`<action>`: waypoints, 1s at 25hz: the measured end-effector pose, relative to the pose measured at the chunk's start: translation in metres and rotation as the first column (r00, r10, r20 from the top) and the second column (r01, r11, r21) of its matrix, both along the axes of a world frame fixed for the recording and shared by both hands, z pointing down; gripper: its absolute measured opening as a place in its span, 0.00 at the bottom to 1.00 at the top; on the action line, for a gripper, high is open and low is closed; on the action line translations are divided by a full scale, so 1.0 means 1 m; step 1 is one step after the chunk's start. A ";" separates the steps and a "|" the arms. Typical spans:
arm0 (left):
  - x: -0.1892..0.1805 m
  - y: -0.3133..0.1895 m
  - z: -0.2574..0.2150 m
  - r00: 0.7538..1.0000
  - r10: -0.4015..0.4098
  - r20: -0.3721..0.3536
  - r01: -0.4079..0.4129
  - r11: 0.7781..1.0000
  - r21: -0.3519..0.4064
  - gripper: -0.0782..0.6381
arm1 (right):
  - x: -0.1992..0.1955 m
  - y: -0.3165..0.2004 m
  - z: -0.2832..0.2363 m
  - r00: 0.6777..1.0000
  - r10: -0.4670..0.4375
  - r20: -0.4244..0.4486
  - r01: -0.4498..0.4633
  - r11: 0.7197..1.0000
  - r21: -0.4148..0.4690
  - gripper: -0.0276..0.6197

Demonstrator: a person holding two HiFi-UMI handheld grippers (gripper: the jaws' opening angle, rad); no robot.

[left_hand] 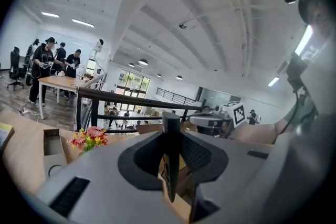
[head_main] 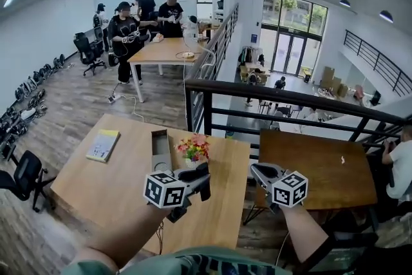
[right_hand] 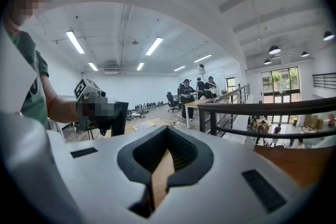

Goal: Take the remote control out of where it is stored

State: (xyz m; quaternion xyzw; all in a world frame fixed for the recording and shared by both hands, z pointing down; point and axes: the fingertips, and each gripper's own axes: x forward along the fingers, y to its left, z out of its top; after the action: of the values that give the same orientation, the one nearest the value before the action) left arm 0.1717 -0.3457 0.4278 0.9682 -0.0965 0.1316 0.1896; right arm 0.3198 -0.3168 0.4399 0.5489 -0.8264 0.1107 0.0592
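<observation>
Remote control (left_hand: 170,157) stands edge-on, pinched in the left gripper (head_main: 195,182) above the wooden table (head_main: 96,190), right gripper (right_hand: 157,181) pressed together empty; it looks light, stiff and slick-cased, so a grip across its flat faces near mid-length seems safest to stop it pivoting

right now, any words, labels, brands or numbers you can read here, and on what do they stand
No text can be read in any view.
Yellow booklet: cover print too small to read.
Marker cubes: black-and-white square patterns only, no letters or numbers.
</observation>
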 end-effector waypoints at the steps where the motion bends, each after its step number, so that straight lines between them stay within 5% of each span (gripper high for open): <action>1: -0.005 0.006 0.004 1.000 0.007 0.004 -0.007 1.000 0.002 0.24 | -0.004 0.001 -0.001 1.000 -0.003 0.005 0.003 1.000 0.003 0.04; 5: -0.035 -0.004 0.009 0.999 -0.027 0.022 0.026 0.999 0.048 0.24 | -0.024 -0.008 0.003 0.999 -0.038 -0.013 0.038 0.999 -0.012 0.04; 11: -0.132 -0.080 0.016 0.972 -0.227 0.063 0.216 0.965 0.150 0.24 | -0.061 -0.036 -0.008 0.994 -0.105 -0.038 0.105 0.995 -0.001 0.04; 16: -0.238 -0.155 0.051 0.895 -0.439 0.079 0.417 0.886 0.203 0.24 | -0.104 -0.085 0.014 0.979 -0.190 -0.079 0.187 0.982 -0.036 0.04; 25: -0.461 -0.300 0.110 0.736 -0.645 0.204 0.570 0.754 0.327 0.24 | -0.234 -0.204 0.005 0.971 -0.235 -0.041 0.232 0.971 -0.064 0.04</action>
State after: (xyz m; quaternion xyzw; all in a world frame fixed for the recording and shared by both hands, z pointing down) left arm -0.2894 -0.6460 0.5376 0.8654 -0.4530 0.1964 0.0855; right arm 0.0853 -0.5212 0.4451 0.4484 -0.8800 0.1137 0.1078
